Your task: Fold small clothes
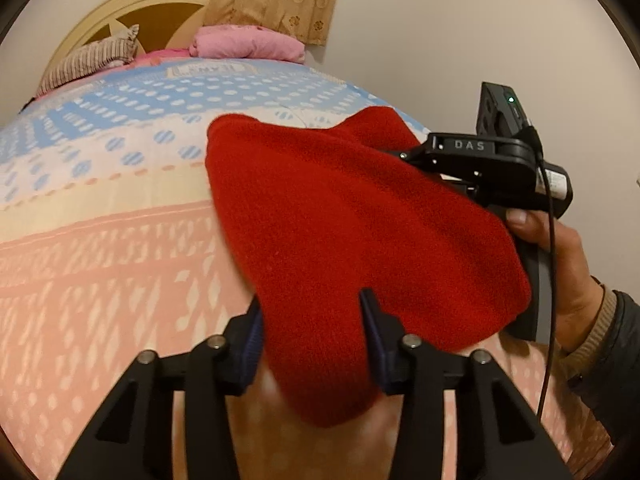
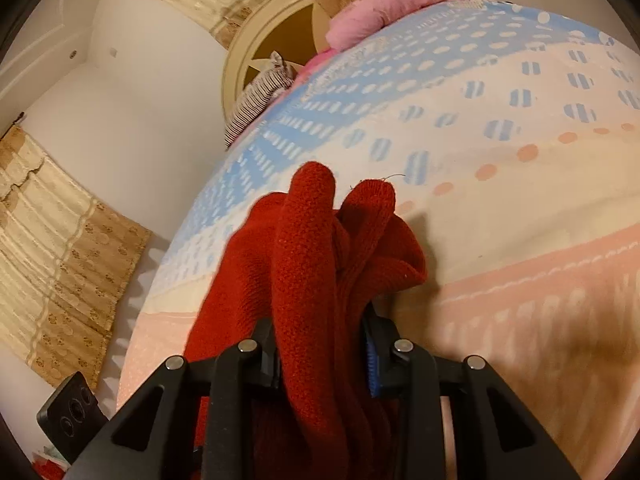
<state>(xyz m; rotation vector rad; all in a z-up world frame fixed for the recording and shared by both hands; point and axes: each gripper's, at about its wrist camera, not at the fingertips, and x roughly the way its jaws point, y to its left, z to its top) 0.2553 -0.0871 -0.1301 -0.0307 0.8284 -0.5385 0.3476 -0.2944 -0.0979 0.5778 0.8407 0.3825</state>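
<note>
Lettering "DAS" on right hand-held gripper (image 1: 404, 156), clenching red knit garment (image 1: 360, 240); left hand-held gripper (image 1: 312, 336) clenching same

Landmark: bed (image 1: 120, 240). Knit garment (image 1: 340, 220) above its near part, between left gripper (image 1: 312, 320) at near end and right gripper (image 2: 320, 344) at right. Pillow (image 1: 88, 64) and folded blanket (image 1: 248, 44) at far end, before headboard (image 1: 132, 12).
</note>
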